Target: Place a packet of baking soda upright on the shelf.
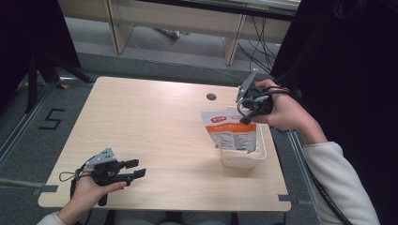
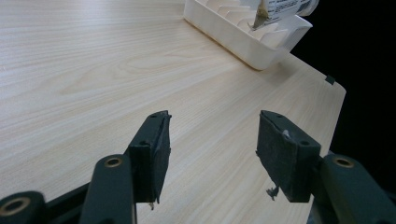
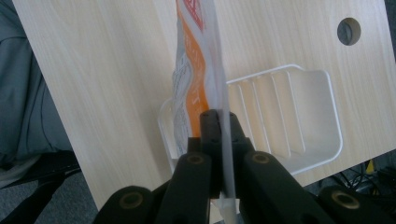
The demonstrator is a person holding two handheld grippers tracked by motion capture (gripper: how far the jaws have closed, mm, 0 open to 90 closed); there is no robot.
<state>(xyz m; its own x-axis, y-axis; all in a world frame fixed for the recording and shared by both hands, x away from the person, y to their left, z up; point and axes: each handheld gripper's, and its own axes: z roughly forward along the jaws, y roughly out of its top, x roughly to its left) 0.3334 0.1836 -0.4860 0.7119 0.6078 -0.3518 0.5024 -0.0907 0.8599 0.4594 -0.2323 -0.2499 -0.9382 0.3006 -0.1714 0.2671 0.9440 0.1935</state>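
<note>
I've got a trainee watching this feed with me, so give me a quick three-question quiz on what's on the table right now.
1. True or false: the right gripper is clamped on the pouch.
2. Where is the pouch's lower end? A) flat on the table B) inside the white tray C) under the left gripper
3. What does the left gripper hold?

Key:
1. True; its jaws pinch the pouch's edge.
2. B.
3. Nothing; its jaws stand open above the bare table.
</note>
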